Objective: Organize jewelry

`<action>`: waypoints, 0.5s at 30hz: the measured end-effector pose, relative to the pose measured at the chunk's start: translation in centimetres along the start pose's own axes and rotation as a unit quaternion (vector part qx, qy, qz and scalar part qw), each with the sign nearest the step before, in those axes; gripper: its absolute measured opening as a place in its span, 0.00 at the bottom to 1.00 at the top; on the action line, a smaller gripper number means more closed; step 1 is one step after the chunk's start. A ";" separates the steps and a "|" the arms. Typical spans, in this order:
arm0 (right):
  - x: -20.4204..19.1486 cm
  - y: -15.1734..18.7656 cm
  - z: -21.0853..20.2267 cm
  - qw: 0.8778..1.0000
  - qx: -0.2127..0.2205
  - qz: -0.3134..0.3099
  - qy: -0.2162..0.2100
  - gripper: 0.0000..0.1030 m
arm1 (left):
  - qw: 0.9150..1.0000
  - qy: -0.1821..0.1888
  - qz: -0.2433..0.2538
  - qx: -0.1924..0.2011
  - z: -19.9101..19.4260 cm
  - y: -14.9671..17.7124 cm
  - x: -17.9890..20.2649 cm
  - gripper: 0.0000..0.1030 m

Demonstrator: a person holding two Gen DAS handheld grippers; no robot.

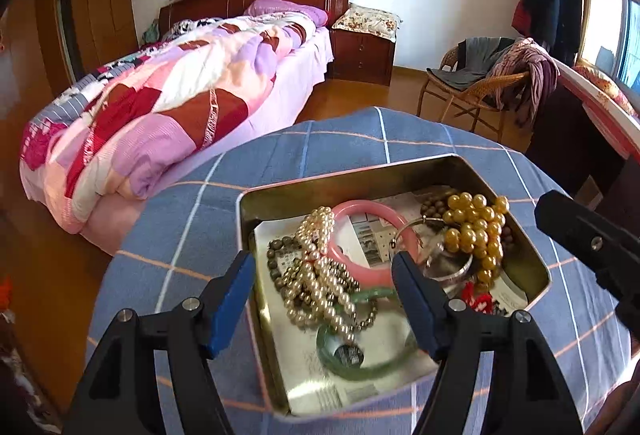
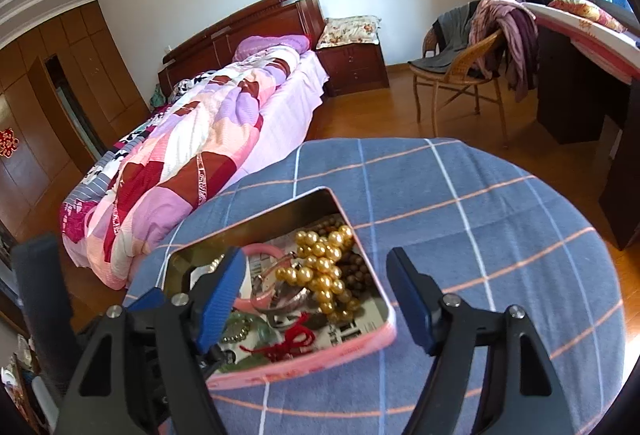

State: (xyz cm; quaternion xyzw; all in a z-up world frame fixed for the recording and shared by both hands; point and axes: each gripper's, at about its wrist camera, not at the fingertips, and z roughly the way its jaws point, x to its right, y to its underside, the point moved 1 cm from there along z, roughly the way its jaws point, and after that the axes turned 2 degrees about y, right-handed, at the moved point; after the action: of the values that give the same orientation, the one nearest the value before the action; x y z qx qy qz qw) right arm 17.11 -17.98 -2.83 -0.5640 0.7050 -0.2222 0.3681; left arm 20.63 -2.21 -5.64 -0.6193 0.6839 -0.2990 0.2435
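An open metal tin point(image 1: 248, 203) with a pink outer wall point(image 2: 376, 335) sits on the blue checked tablecloth point(image 1: 340, 139). In it lie a pearl strand point(image 1: 320, 267), a pink bangle point(image 1: 360, 211), golden beads point(image 1: 476, 227), a silver bangle point(image 1: 448, 271), a green jade bangle point(image 1: 360, 367) and a red cord point(image 2: 296, 341). My left gripper point(image 1: 323, 267) hangs open over the tin's left half, with the pearls below its gap and untouched. My right gripper point(image 2: 316, 259) stands open over the tin's right part, above the golden beads point(image 2: 324, 267), and holds nothing.
The round table's edge curves close behind the tin. Beyond it stand a bed point(image 1: 160, 107) with a patchwork quilt on the left, a nightstand point(image 1: 360, 51), a wicker chair point(image 1: 472, 87) draped with clothes, and a dark desk point(image 2: 580, 75) at the right.
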 end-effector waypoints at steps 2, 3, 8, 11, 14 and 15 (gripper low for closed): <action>-0.1 0.4 -0.7 1.000 0.010 -0.003 0.016 0.77 | 1.000 0.000 0.003 0.008 -0.8 0.4 0.1 0.69; -0.1 0.4 -1.1 1.000 0.015 -0.006 0.021 0.81 | 1.000 -0.002 0.002 0.010 -1.3 0.7 0.0 0.69; -0.4 1.6 -3.2 0.998 0.048 -0.021 0.035 0.94 | 1.000 -0.010 0.001 0.025 -3.1 2.2 -0.6 0.69; -0.2 2.1 -4.3 0.997 0.061 -0.016 0.034 0.97 | 0.999 -0.019 0.003 0.046 -4.8 3.3 -0.7 0.69; 0.0 2.6 -5.8 0.996 0.079 -0.014 0.036 0.98 | 0.997 -0.030 0.006 0.065 -6.4 4.1 -0.7 0.70; 0.0 2.8 -6.2 0.996 0.082 -0.015 0.036 0.98 | 0.997 -0.032 0.005 0.070 -7.0 4.3 -0.8 0.70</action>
State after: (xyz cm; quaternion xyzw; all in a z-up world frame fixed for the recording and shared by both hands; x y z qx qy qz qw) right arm 10.57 -17.84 -0.91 -0.5336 0.6887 -0.3048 0.3847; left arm 12.73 -0.45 -3.82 -0.6064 0.6566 -0.3246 0.3095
